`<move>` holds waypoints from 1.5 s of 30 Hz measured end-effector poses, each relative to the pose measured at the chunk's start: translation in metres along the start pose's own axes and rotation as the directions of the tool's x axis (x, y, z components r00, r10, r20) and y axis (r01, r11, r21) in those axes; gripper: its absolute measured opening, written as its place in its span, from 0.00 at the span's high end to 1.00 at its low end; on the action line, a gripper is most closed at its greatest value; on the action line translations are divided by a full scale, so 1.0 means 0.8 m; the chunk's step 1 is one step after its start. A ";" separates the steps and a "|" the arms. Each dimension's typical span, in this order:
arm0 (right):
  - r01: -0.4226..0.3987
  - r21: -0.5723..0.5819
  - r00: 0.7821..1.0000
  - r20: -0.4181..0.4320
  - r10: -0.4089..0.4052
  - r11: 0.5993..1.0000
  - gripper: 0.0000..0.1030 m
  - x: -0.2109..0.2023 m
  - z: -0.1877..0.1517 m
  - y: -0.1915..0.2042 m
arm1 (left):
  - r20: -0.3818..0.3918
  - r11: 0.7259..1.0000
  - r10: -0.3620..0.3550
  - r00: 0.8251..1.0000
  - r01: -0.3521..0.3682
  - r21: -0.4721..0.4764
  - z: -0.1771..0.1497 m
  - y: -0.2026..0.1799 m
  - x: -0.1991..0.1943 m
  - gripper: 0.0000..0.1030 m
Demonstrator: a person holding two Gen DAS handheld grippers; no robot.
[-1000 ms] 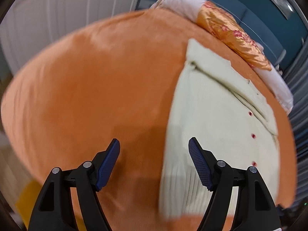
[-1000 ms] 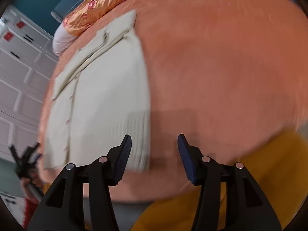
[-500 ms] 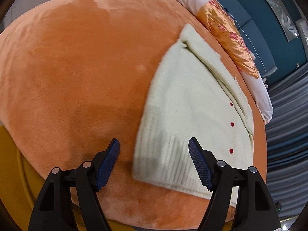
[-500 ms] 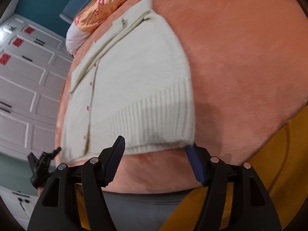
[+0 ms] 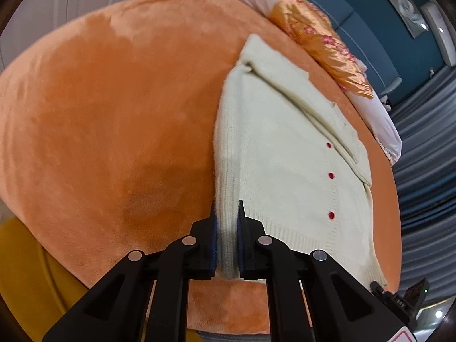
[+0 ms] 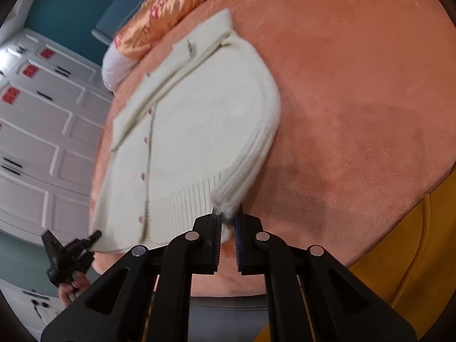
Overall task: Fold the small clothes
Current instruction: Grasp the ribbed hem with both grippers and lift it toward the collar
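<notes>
Everywhere across both views an orange plush bedspread (image 5: pixel 119 119) is filling the frame, bulging under the fisheye. At the far end of it, a shiny orange pillow (image 5: pixel 322 45) with pink flowers is lying on top of a white pillow (image 5: pixel 379 119) at the upper right of the left wrist view. Behind them a teal wall (image 5: pixel 370 8) is showing, grey pleated curtains (image 5: pixel 421 188) are hanging down the right edge, and white panelled cupboard doors (image 6: pixel 37 131) are filling the left side of the right wrist view. A mustard-yellow sheet (image 6: pixel 404 250) is showing below the bedspread at the lower right.

A cream knitted cardigan (image 5: pixel 285 165) with small red buttons (image 5: pixel 331 175) is lying flat on the bedspread, right of centre in the left wrist view. The left gripper (image 5: pixel 226 213) has just been closing and is now pinching the left corner of its ribbed hem. The right gripper (image 6: pixel 226 218) has likewise just been closing and is clamping the opposite hem corner, which is bunching up between the pads. A hand (image 6: pixel 71 285) is holding the other gripper at the lower left of the right wrist view.
</notes>
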State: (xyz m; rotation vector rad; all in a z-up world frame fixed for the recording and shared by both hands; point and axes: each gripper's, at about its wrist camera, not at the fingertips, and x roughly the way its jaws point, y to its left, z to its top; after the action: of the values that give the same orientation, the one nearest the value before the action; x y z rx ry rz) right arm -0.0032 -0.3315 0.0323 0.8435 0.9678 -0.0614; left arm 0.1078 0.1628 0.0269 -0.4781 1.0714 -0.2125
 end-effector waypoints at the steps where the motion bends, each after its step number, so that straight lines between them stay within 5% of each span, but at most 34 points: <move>1: -0.004 0.003 1.000 0.009 0.004 1.000 0.94 -0.005 0.000 -0.002 | 0.001 1.000 -0.004 1.000 0.004 0.008 0.000 -0.003 -0.003 0.93; 10: 0.015 0.028 0.999 -0.029 -0.015 0.999 0.91 0.007 -0.007 -0.029 | -0.049 0.999 0.038 0.998 -0.037 0.022 -0.012 -0.001 0.016 0.84; 12: 0.039 0.033 0.999 -0.036 -0.038 0.999 0.81 0.013 -0.005 -0.032 | -0.051 0.998 0.058 0.997 -0.058 0.001 -0.011 0.003 0.024 0.72; 14: 0.047 0.052 0.999 -0.018 -0.046 0.998 0.57 0.015 -0.005 -0.030 | -0.026 0.997 0.070 0.997 -0.070 -0.020 -0.009 0.005 0.025 0.55; 17: 0.001 0.088 1.000 -0.013 0.000 0.996 0.55 0.020 0.002 -0.030 | -0.031 0.999 0.031 0.999 -0.032 -0.043 0.000 0.005 0.036 0.53; 19: -0.010 0.106 1.000 -0.027 0.013 0.994 0.58 0.029 0.007 -0.028 | -0.054 0.998 -0.011 0.998 0.007 -0.062 0.003 0.005 0.044 0.62; 21: -0.001 0.096 0.999 -0.040 0.005 0.995 0.93 0.036 0.011 -0.022 | -0.081 0.999 -0.003 0.997 -0.001 -0.048 0.006 -0.002 0.048 0.93; 28: 0.007 -0.099 0.999 0.037 -0.003 0.995 0.95 -0.031 0.002 0.021 | -0.031 0.995 -0.012 0.999 0.015 0.095 0.002 -0.025 -0.024 0.94; 32: 0.052 -0.197 0.999 -0.005 -0.054 0.979 0.95 -0.070 -0.024 0.019 | -0.102 0.975 0.039 0.994 -0.016 0.221 -0.040 -0.035 -0.063 0.94; 36: 0.111 -0.277 0.980 -0.127 -0.151 0.955 0.95 -0.105 -0.071 -0.001 | -0.237 0.937 0.125 0.963 -0.035 0.348 -0.116 -0.027 -0.103 0.94; 40: 0.128 -0.324 0.946 -0.245 -0.213 0.937 0.95 -0.154 -0.130 -0.012 | -0.340 0.952 0.136 0.930 -0.027 0.305 -0.176 -0.004 -0.156 0.94; 45: 0.102 -0.248 0.940 -0.294 -0.175 0.963 0.95 -0.193 -0.168 -0.019 | -0.337 0.973 0.095 0.937 -0.016 0.229 -0.188 -0.006 -0.188 0.94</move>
State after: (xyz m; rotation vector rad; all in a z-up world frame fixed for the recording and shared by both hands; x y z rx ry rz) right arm -0.1948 -0.3019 0.0999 0.5777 1.3077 0.0654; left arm -0.0947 0.1768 0.0896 -0.2090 1.3856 -0.3723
